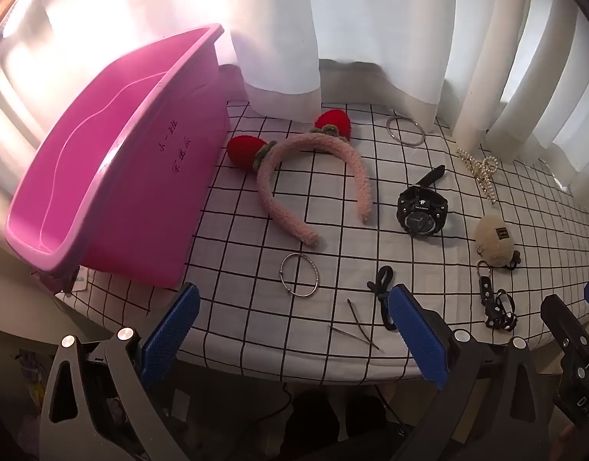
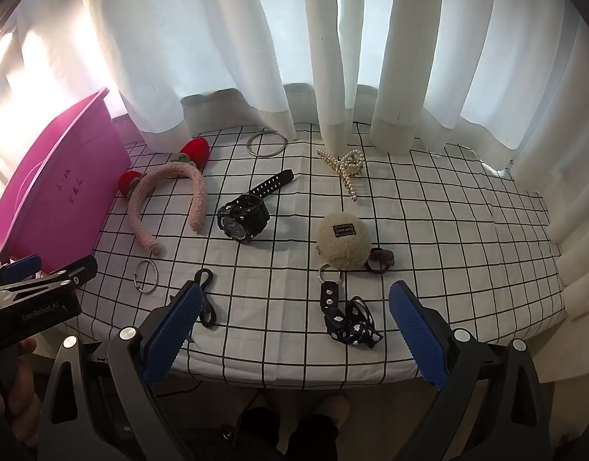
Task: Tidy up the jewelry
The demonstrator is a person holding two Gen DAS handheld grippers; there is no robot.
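Both the left gripper [image 1: 294, 332] and right gripper [image 2: 294, 330] hang wide open and empty over the near edge of the checked surface [image 2: 448, 230]. A thin silver bangle [image 1: 299, 274] lies just beyond the left one. A black dotted ribbon bow [image 2: 352, 322] lies between the right one's fingers, untouched.

We see a glossy pink plastic bin [image 1: 113, 176] on a matt checked cloth [image 1: 256, 230]. The headband [image 1: 313, 184] looks fuzzy pink plush with knitted red berries. Two bangles [image 1: 299, 274] [image 1: 405, 131] shine like polished metal. The watch [image 2: 242, 219] is matt black plastic, the pompom [image 2: 342, 246] woolly cream, and the curtain [image 2: 217, 38] thin white fabric.
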